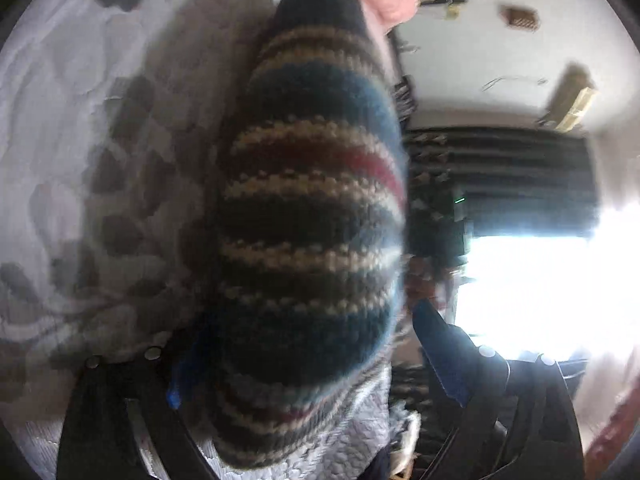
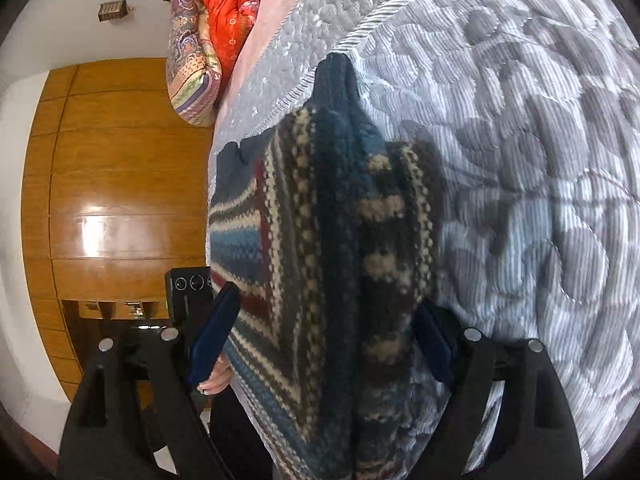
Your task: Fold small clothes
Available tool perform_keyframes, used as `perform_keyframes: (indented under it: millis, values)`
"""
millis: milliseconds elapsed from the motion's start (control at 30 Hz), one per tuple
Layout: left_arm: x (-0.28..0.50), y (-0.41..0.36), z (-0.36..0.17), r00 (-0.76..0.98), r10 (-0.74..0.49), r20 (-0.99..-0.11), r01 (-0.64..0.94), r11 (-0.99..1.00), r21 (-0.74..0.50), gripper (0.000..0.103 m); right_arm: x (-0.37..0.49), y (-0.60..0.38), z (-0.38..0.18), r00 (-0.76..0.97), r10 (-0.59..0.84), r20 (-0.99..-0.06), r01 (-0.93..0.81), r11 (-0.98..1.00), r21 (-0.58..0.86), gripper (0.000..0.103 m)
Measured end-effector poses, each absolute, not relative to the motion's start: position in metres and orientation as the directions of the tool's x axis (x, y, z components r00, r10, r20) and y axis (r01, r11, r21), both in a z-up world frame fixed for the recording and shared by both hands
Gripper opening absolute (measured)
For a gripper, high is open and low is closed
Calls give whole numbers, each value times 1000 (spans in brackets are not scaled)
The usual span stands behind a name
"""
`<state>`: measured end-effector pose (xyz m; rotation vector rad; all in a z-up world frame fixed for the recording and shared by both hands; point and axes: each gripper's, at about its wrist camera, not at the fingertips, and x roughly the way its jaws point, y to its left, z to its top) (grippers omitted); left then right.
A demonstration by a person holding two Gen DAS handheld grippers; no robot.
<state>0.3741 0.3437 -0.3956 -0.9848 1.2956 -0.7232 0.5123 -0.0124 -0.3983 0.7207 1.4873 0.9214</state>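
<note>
A knitted sweater with navy, blue, cream and red stripes fills the middle of the left wrist view, blurred, above the grey quilted mattress. My left gripper stands open around it; the right blue pad is clear of the knit and the left pad is half hidden behind it. In the right wrist view the sweater is doubled over at the mattress edge. My right gripper is shut on this thick fold, one blue pad on each side.
A pink sheet and an orange patterned quilt lie further along the bed. Beside the bed are a wooden panelled wall, a black device and a person's fingertip. A bright window and dark curtain are opposite.
</note>
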Motion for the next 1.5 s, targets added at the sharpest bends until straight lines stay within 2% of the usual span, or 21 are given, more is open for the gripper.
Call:
perform_keyframes:
  millis: [133,200,233,267,333,467,667,967,1267,1500]
  values:
    - [383,334,-396,136,-861,-490,-96,481,-871,93,510,-14,-400,-119,863,-491,-65,486,871,83]
    - [385,333,-394,141,-838,-527,-94,518,-850,85,508,-13,-400,-119,856,-502,-79,496,865,78]
    - [385,330,-393,142,-830,-539,-93,531,-842,77,508,-12,-400,-118,854,-507,-83,501,862,75]
    - [384,332,-393,144,-828,-542,-97,533,-840,73,508,-10,-401,-117,847,-518,-86,511,855,64]
    - [384,337,-395,149,-833,-532,-107,522,-846,68,507,-13,-404,-110,846,-522,-86,515,853,53]
    - [386,336,-396,147,-832,-534,-104,524,-845,62,502,-14,-397,-80,845,-529,-110,520,847,43]
    - [378,337,-382,147,-831,-536,-82,530,-844,55,494,-14,-384,-36,846,-532,-124,525,842,39]
    - [364,345,-350,176,-828,-532,-28,536,-844,53,475,8,-357,-5,863,-505,-145,499,854,38]
    - [295,403,-340,230,-809,-541,-39,547,-836,53,438,81,-341,-58,883,-465,-172,450,876,38]
    - [223,464,-356,259,-795,-548,-120,536,-835,53,381,162,-357,-165,872,-461,-164,437,885,38]
